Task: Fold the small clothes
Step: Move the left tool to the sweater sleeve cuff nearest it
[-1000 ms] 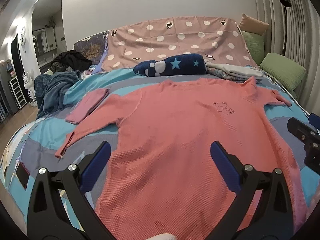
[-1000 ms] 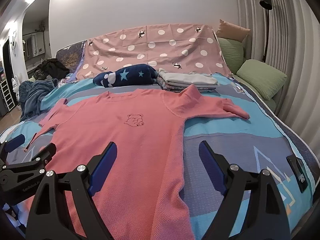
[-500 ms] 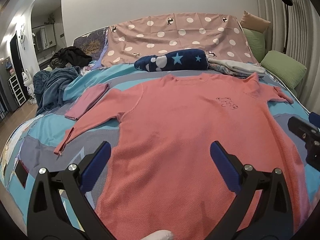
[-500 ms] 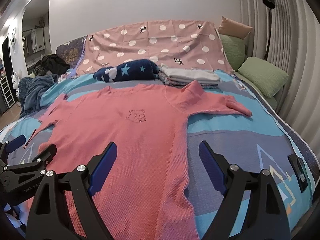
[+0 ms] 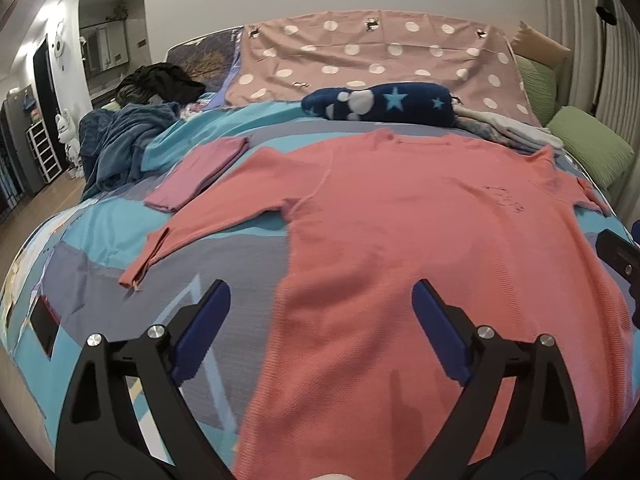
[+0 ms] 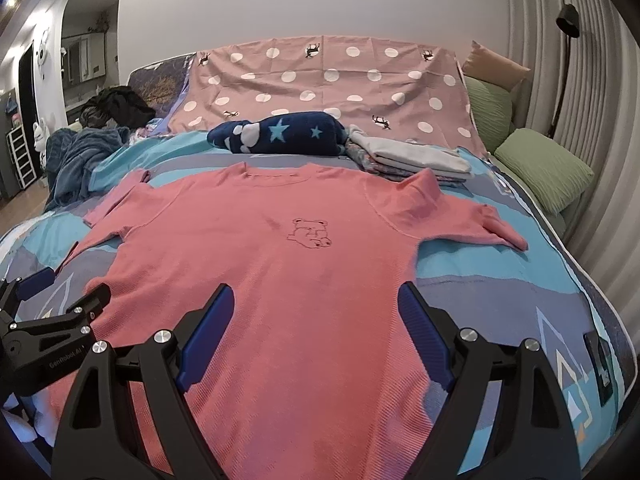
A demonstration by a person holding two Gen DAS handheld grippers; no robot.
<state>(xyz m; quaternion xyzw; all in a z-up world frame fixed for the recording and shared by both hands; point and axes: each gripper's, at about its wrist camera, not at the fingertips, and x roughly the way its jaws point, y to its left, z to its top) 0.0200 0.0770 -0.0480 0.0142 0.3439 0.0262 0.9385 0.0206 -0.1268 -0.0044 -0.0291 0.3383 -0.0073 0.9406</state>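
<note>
A pink long-sleeved shirt (image 5: 420,232) with a small bear outline on the chest lies flat, face up, on the bed, sleeves spread; it also shows in the right wrist view (image 6: 260,260). My left gripper (image 5: 320,304) is open and empty, hovering over the shirt's lower left edge. My right gripper (image 6: 316,304) is open and empty over the shirt's lower middle. The left gripper shows at the left edge of the right wrist view (image 6: 52,312).
A folded pink garment (image 5: 196,172) lies beside the left sleeve. A navy star blanket roll (image 6: 280,136) and a stack of folded clothes (image 6: 412,156) sit behind the collar. Green pillows (image 6: 540,168) line the right side. A crumpled blue blanket (image 5: 120,148) lies far left.
Both grippers have shifted left over the shirt. More bedspread now shows under the left gripper's left finger. Both stay open.
</note>
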